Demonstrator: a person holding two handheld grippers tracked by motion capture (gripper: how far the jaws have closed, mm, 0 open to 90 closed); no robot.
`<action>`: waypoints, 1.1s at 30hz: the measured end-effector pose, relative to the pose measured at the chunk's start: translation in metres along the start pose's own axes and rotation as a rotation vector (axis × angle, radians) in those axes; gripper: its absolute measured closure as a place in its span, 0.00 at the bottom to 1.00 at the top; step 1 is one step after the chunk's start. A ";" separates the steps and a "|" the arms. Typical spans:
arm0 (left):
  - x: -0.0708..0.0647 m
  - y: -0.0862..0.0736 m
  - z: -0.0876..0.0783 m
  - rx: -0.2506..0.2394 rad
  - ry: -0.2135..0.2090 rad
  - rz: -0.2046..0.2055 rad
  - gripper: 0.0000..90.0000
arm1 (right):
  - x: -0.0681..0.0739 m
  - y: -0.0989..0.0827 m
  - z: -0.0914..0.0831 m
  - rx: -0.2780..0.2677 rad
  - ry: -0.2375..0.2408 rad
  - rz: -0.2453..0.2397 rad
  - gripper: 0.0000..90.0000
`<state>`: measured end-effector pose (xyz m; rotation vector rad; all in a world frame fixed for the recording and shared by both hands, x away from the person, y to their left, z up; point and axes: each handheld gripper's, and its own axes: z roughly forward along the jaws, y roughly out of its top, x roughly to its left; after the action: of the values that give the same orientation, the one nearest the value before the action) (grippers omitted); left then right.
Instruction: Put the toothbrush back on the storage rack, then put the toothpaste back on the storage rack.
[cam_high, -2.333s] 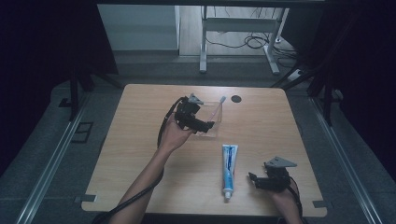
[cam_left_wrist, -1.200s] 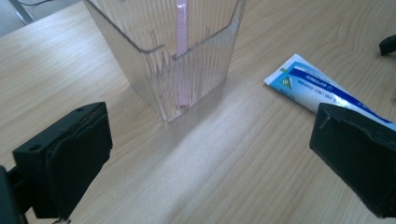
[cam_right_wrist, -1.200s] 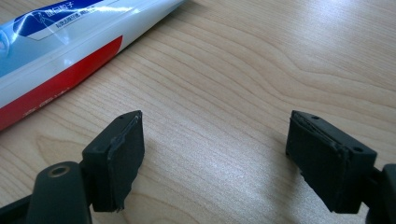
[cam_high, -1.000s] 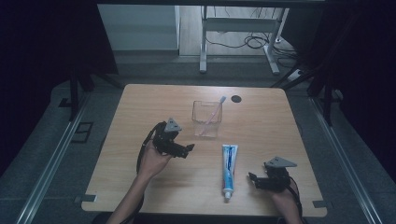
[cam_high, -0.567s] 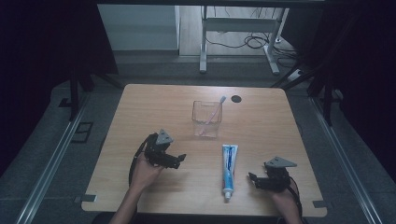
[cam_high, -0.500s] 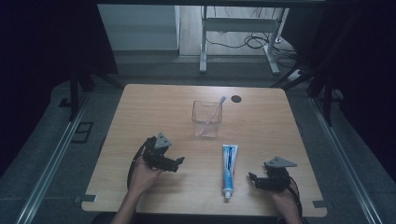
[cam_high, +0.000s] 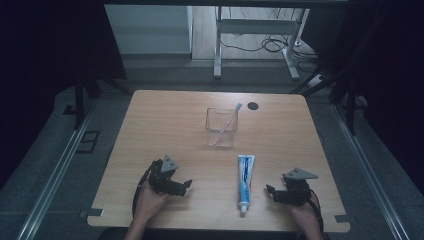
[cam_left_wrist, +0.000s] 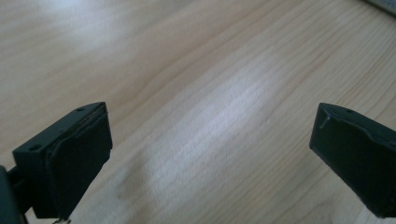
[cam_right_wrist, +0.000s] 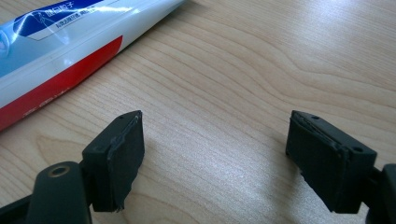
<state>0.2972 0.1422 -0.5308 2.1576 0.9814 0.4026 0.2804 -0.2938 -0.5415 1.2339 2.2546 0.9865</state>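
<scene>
Right, the white, blue and red plastic toothpaste tube (cam_high: 245, 182) lies flat on the light wooden worktop (cam_high: 165, 120), cap end toward the person, crimped tail pointing at the clear square plastic cup (cam_high: 221, 127) that holds a pink toothbrush (cam_high: 226, 124). The right gripper (cam_high: 272, 192) sits just beside the tube, jaws wide, nothing between them; in the right gripper view the tube (cam_right_wrist: 60, 42) shows just ahead of the jaws. The left gripper (cam_high: 184, 186) is low over bare wood, jaws also wide and empty, well apart from the tube. Handling call: light, soft-walled, glossy, so likely slippery and it will dent under a hard squeeze. Best hold looks like across the width near the stiffer shoulder by the cap, moderate force. The flat tail is thin and may slip out. The cup looks light and tippable.
</scene>
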 end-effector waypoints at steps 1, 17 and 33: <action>0.000 -0.002 0.001 0.007 0.002 0.000 0.00 | 0.000 0.000 0.000 0.000 0.000 0.000 0.21; 0.002 -0.015 0.005 0.079 0.013 -0.038 0.00 | 0.000 0.000 -0.001 0.009 0.014 0.008 0.16; 0.001 -0.015 0.005 0.078 0.020 -0.045 0.00 | 0.012 0.019 -0.012 0.039 0.124 0.055 0.15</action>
<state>0.2930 0.1473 -0.5456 2.2010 1.0706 0.3702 0.2774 -0.2814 -0.5191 1.2897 2.3556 1.0712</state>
